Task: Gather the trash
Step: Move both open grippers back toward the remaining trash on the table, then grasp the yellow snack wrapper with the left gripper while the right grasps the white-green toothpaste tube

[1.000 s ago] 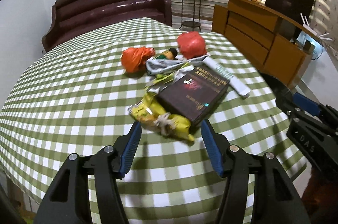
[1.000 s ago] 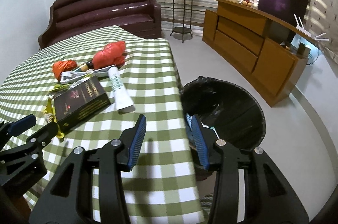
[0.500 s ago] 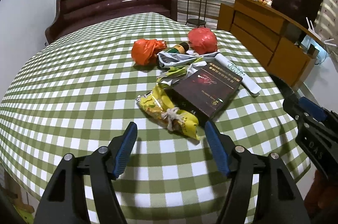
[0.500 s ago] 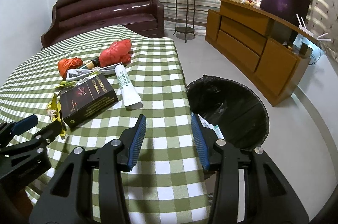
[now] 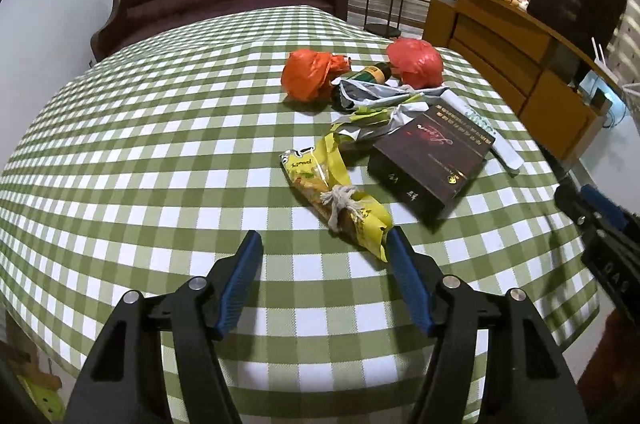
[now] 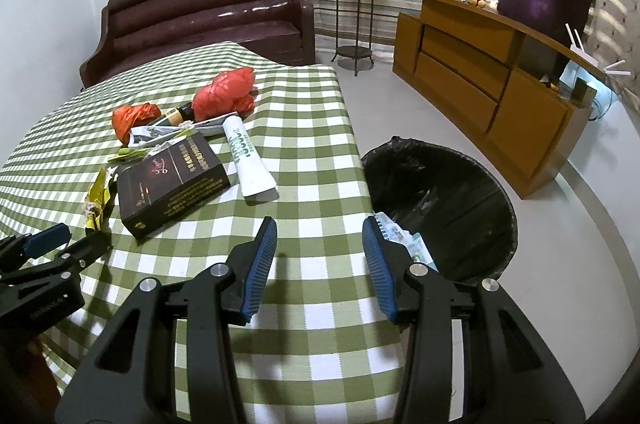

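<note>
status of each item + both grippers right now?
left gripper: open, holding nothing
right gripper: open, holding nothing
yellow snack bag: lying flat, tied with string
dark box: closed, lying flat
white tube: lying on its side
orange plastic bag: crumpled, on the tablecloth
red plastic bag: bunched up
bottle: on its side, capped
trash bin: open, black liner, some trash inside

Box (image 6: 172,180) on table (image 6: 312,128) — bin (image 6: 444,200) off its right edge.
</note>
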A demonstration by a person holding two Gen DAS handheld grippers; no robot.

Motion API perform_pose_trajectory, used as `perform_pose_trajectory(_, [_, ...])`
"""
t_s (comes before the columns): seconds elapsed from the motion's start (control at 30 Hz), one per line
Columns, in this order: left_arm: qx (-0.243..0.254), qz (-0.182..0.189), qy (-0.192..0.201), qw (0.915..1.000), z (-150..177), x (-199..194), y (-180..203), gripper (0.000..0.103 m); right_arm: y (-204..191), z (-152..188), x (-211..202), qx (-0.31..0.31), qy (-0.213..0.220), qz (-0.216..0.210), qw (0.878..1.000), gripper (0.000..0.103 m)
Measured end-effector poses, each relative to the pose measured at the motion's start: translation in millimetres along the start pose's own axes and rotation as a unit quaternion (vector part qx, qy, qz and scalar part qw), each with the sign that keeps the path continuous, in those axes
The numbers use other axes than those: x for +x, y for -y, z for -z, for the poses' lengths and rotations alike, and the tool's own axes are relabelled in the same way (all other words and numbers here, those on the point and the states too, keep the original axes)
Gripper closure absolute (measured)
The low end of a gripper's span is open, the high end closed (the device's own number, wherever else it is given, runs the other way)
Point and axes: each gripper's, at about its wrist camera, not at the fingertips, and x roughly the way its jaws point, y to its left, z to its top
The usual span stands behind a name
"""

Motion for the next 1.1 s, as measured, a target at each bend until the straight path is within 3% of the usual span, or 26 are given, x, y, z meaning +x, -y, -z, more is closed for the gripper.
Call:
perform_pose_trajectory(0.1, [-0.008, 0.009, 0.003, 0.9999, -3, -1, 1, 0.032, -4, -1, 2, -0.003, -0.002, -0.002, 1.000, 0.060])
perform_pose_trajectory(0.27, [-0.009, 0.000, 0.007, 0.9999, -10, 6, 1, 0.031, -11, -3, 4, -0.008, -0.003, -0.004, 1.000, 0.060])
perform_pose_trajectory(0.43, [0.004, -0.010, 0.007, 0.9999, -12, 8, -2, 0.047, -12, -6, 6, -0.011, -0.004, -0.006, 1.000, 0.060])
perform_pose_trajectory(0.67, [0.027, -0.017, 0.018, 0.9993, -13, 8, -11, 0.081, -17, -14, 18, -0.016, -0.010, -0.008, 1.000, 0.059])
perform_pose_trajectory(1.1, [0.013, -0.021, 0.018, 0.9995, -22, 10, -44, 0.085, -27, -39, 48, -0.036, -0.039, -0.014, 0.999, 0.060])
